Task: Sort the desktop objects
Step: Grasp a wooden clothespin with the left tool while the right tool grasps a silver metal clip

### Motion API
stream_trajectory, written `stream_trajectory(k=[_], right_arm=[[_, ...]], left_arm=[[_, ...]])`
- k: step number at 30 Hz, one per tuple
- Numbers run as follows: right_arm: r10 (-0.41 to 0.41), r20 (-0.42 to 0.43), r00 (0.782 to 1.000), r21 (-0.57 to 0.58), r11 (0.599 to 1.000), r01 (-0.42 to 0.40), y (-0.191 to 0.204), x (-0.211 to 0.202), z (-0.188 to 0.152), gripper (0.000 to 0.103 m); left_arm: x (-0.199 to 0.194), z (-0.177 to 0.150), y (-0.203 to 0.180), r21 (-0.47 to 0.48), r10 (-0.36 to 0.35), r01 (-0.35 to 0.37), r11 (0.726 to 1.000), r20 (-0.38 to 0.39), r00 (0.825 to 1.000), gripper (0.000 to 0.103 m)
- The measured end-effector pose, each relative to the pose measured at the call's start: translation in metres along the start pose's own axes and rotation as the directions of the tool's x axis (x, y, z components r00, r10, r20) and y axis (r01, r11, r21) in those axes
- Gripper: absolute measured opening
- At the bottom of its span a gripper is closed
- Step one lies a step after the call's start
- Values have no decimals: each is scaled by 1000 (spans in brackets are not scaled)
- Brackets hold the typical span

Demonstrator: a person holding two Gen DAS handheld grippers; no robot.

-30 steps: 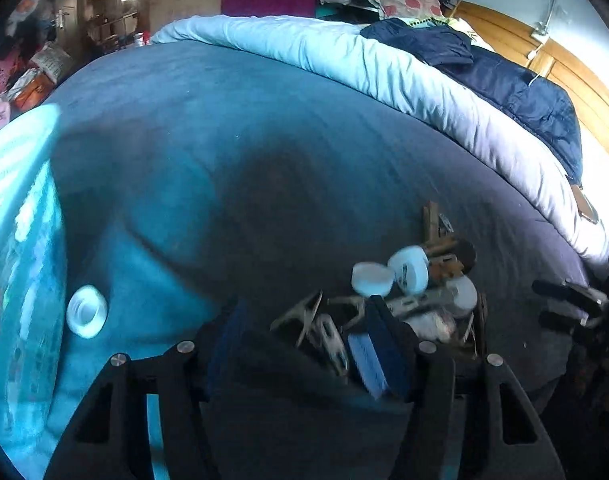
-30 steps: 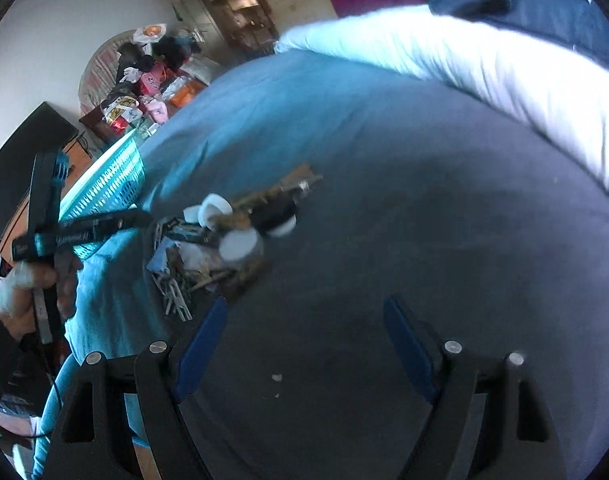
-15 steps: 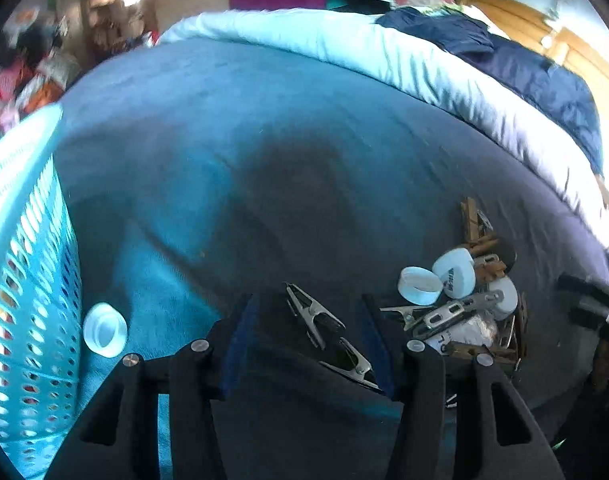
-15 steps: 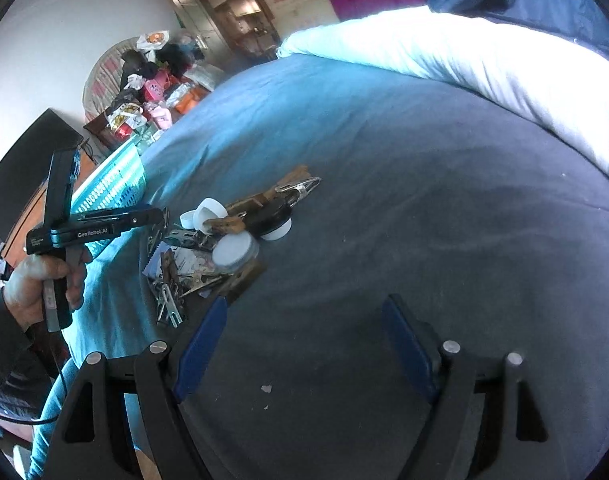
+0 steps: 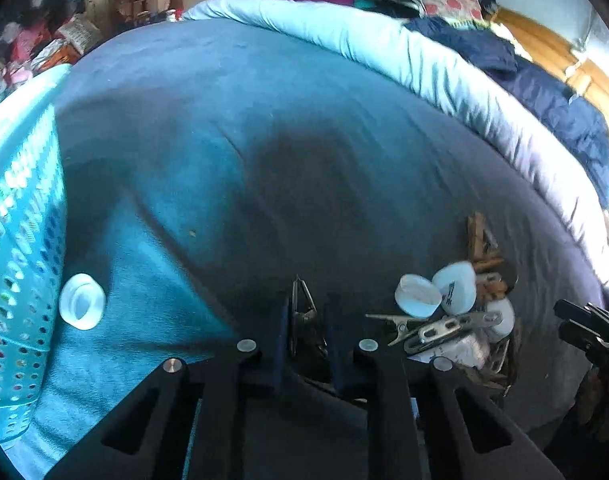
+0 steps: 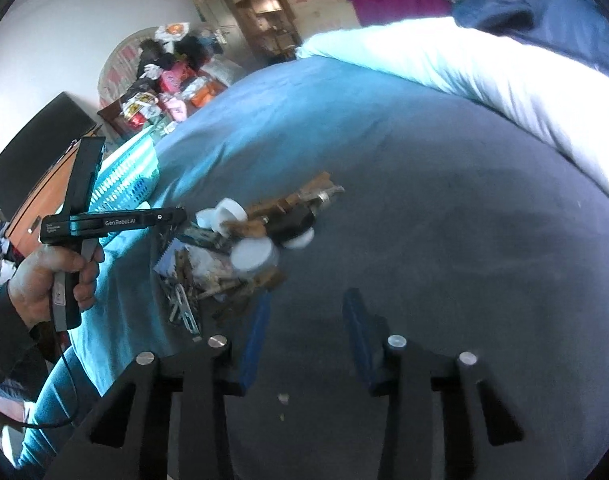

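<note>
A pile (image 5: 452, 312) of metal clips, wooden clothespins and white bottle caps lies on the blue bedsheet at the right; it also shows in the right wrist view (image 6: 240, 256). My left gripper (image 5: 306, 324) is shut on a metal clip (image 5: 302, 314), just left of the pile. A lone white cap (image 5: 81, 301) lies beside the turquoise basket (image 5: 12, 240). My right gripper (image 6: 306, 332) is open and empty, hovering over the sheet right of the pile. The left gripper's body (image 6: 112, 220) and the hand holding it show in the right wrist view.
The basket (image 6: 124, 180) stands at the bed's left edge. A white duvet (image 5: 384, 52) and dark blue jacket (image 5: 544, 96) lie along the far side. Cluttered furniture stands beyond the bed.
My left gripper has closed its fingers onto a metal clip pulled left of the pile. My right gripper's fingers have narrowed somewhat and it has come nearer the pile.
</note>
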State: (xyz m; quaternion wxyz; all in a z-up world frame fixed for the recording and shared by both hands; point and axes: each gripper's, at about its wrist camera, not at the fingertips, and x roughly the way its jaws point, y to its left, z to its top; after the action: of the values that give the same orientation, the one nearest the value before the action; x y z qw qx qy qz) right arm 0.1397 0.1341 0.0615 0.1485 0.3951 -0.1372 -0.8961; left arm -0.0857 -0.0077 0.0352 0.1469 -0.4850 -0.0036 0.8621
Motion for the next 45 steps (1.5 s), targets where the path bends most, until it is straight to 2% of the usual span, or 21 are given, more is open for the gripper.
stream_trajectory(k=[3, 5, 7, 11, 15, 18, 21, 22, 26, 27, 30, 32, 34, 38, 41, 43, 45], right_arm=[[33, 22, 999, 40, 999, -33, -8, 10, 27, 38], [52, 2, 999, 52, 997, -52, -12, 28, 48, 38], [33, -38, 999, 74, 997, -30, -17, 52, 61, 38], [21, -89, 996, 125, 992, -9, -24, 83, 71, 38], [-20, -141, 990, 95, 995, 33, -19, 105, 67, 37], [-16, -120, 993, 95, 995, 27, -21, 105, 65, 36], [-17, -140, 990, 59, 998, 25, -19, 106, 68, 33], [4, -151, 989, 59, 998, 5, -19, 105, 69, 23], [10, -145, 989, 44, 999, -3, -22, 91, 66, 18], [10, -137, 991, 43, 999, -4, -23, 87, 65, 8], [4, -92, 996, 51, 999, 0, -31, 68, 66, 8], [-16, -82, 996, 56, 998, 21, -36, 61, 66, 8], [-3, -97, 995, 81, 997, 11, -43, 60, 63, 10], [-52, -101, 994, 26, 998, 55, -39, 60, 62, 11], [-57, -67, 996, -1, 998, 57, -36, 60, 65, 15], [-40, -53, 998, -38, 999, 38, -30, 62, 69, 46], [-61, -66, 996, -97, 994, 54, -25, 67, 72, 51]], left_arm=[[-20, 6, 5, -25, -13, 14, 1000, 57, 998, 18], [-26, 10, 6, -24, -20, 22, 999, 72, 997, 18], [-27, 14, 5, -20, -31, 33, 999, 71, 997, 18], [-28, 13, 6, -13, -56, 57, 998, 61, 997, 18], [-15, 13, -2, -10, -79, 80, 997, 46, 996, 18], [-9, 11, -1, -9, -87, 87, 996, 36, 996, 18], [0, 12, 1, -9, -86, 86, 996, 17, 996, 18], [2, 12, 2, -6, -83, 83, 997, 13, 996, 18], [6, 13, 6, -12, -92, 92, 996, 17, 996, 18], [6, 14, 6, -14, -93, 93, 996, 20, 996, 18], [4, 17, 5, -15, -96, 96, 995, 31, 995, 18], [3, 18, 2, 8, -72, 72, 997, 36, 997, 18], [2, 18, 6, 2, -54, 54, 999, 45, 998, 19], [3, 12, 27, -55, -16, 18, 998, 33, 999, 19], [2, 18, 17, -26, -47, 48, 999, 21, 999, 19], [-1, 31, 0, 5, -115, 115, 993, 25, 993, 22], [5, 48, -22, 15, -230, 230, 973, -10, 973, 42]])
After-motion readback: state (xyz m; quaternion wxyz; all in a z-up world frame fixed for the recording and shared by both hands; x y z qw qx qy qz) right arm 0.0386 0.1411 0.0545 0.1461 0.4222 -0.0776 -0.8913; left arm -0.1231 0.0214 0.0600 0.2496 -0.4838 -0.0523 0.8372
